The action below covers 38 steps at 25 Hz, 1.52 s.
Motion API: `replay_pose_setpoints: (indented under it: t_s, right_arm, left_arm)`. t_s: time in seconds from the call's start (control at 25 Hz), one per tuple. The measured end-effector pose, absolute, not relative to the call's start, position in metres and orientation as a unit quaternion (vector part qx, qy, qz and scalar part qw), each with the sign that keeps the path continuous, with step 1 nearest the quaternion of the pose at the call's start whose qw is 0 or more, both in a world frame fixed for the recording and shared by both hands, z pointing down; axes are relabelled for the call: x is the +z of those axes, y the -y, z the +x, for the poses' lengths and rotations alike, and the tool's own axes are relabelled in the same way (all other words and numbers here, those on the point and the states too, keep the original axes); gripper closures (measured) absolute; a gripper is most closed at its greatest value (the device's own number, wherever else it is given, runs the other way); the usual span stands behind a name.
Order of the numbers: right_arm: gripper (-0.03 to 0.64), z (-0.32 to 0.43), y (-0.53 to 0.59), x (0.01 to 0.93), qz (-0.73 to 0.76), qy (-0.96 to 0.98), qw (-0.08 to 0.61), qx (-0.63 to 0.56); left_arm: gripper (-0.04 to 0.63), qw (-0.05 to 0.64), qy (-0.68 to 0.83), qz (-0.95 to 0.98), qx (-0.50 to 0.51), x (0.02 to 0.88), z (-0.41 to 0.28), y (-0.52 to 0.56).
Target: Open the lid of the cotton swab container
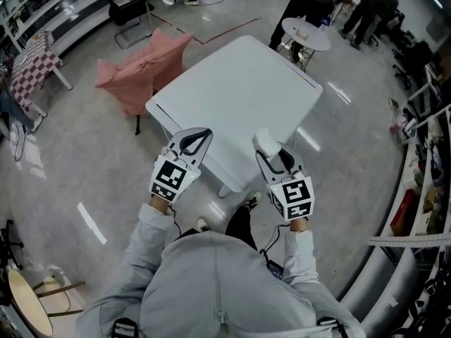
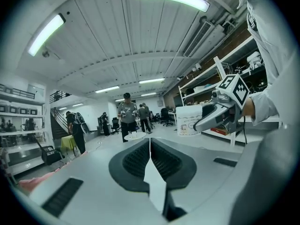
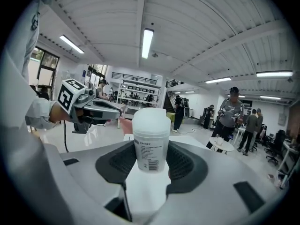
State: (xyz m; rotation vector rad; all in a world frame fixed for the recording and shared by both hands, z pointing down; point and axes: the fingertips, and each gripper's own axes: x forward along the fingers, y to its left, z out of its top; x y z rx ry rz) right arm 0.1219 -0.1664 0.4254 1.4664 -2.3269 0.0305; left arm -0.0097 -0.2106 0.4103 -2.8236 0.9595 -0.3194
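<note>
**Container clamped in right gripper, lid on; left gripper shut, empty.**
You hold the translucent white cylindrical plastic cotton swab container (image 3: 151, 146) upright in your right gripper (image 1: 273, 155). The jaws grip its labelled body, so the rounded white lid (image 3: 151, 118) stands clear above them. That looks deliberate, since it leaves the cap free for the other tool. In the head view the container sits over the near edge of the white rectangular table (image 1: 239, 90), at 5 o'clock from its centre, and looks lifted off it. Your left gripper (image 1: 200, 136) is at 9 o'clock of the container, apart from it, jaws pressed together on nothing. Both forearms reach forward, roughly parallel, grippers pointing near level. The lid isn't opened yet; the left jaws likely need to part first.
</note>
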Motion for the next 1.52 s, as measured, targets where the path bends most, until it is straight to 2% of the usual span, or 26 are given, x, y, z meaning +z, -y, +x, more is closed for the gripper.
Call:
replay_pose_setpoints:
  t_s: [0.64, 1.04, 1.28, 1.32, 1.36, 1.4, 1.52]
  right_arm:
    - [0.397, 0.132, 0.13, 0.414, 0.54, 0.823, 0.177, 0.009]
    - [0.397, 0.135, 0.132, 0.415, 0.523, 0.832, 0.186, -0.002]
    - [0.397, 0.129, 0.137, 0.424, 0.505, 0.831, 0.232, -0.027]
    - [0.397, 0.129, 0.137, 0.428, 0.501, 0.83, 0.242, -0.031]
    - [0.397, 0.127, 0.137, 0.431, 0.498, 0.83, 0.251, -0.034]
    - [0.397, 0.126, 0.137, 0.435, 0.494, 0.83, 0.257, -0.035]
    - [0.397, 0.119, 0.14, 0.445, 0.486, 0.828, 0.276, -0.04]
  left_arm:
    - [0.571, 0.086, -0.307, -0.943, -0.099, 0.395, -0.004, 0.178]
    - [0.571, 0.158, -0.248, -0.941, -0.169, 0.371, 0.009, 0.179]
    - [0.567, 0.199, -0.174, -0.946, -0.187, 0.365, 0.036, 0.16]
    - [0.541, 0.208, -0.16, -0.945, -0.195, 0.367, 0.041, 0.156]
    - [0.464, 0.219, -0.145, -0.943, -0.206, 0.37, 0.045, 0.152]
    - [0.43, 0.232, -0.131, -0.939, -0.218, 0.374, 0.05, 0.149]
    - [0.401, 0.265, -0.095, -0.929, -0.241, 0.383, 0.059, 0.142]
